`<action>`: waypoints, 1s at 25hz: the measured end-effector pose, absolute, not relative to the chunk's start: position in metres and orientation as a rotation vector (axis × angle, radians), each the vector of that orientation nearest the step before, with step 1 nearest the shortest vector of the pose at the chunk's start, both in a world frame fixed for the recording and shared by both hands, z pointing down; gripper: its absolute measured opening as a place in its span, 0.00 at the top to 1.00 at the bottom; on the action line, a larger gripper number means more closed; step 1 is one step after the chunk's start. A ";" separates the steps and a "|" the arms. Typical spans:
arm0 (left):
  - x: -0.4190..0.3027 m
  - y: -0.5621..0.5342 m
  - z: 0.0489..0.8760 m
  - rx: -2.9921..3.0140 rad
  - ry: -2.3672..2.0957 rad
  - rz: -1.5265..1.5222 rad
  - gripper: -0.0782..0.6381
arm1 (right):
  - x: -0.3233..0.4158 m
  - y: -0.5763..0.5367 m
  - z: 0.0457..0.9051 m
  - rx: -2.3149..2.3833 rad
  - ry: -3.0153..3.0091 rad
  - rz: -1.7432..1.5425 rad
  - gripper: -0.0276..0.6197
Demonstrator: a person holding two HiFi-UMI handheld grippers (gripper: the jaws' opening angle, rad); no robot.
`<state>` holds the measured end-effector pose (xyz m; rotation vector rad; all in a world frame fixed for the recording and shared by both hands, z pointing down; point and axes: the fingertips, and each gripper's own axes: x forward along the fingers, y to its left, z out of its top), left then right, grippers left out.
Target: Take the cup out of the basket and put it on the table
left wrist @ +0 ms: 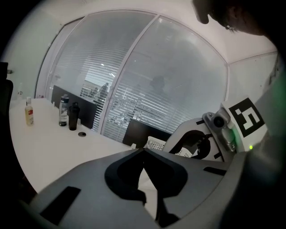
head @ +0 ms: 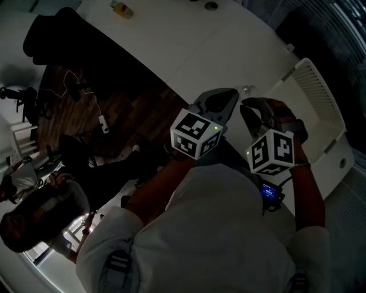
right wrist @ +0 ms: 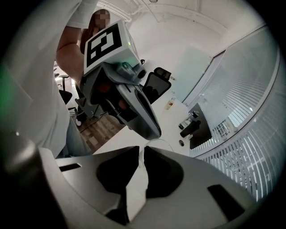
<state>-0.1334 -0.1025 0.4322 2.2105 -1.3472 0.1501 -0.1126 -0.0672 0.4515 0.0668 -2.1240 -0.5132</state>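
In the head view I hold both grippers close together over the white table [head: 189, 51], beside a white perforated basket [head: 320, 106] at the right. My left gripper [head: 227, 96] and right gripper [head: 251, 109] point at the table edge near the basket. A small clear object [head: 247, 89], possibly the cup, sits just past their tips. The right gripper view shows a faint clear rim [right wrist: 166, 144] on the table beyond the shut jaws. In the left gripper view the jaws [left wrist: 143, 151] meet with nothing between them, and the basket [left wrist: 154, 144] lies behind.
Several bottles [left wrist: 64, 110] stand far along the table by the window blinds. A small yellow bottle [head: 122, 8] and a cable port [head: 211, 6] are at the table's far end. A black chair [head: 57, 34] and wooden floor lie to the left.
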 end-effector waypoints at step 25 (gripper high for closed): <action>-0.160 -0.116 0.559 2.058 -1.323 0.306 0.88 | -0.132 -0.081 0.572 -0.008 -2.026 -0.442 0.91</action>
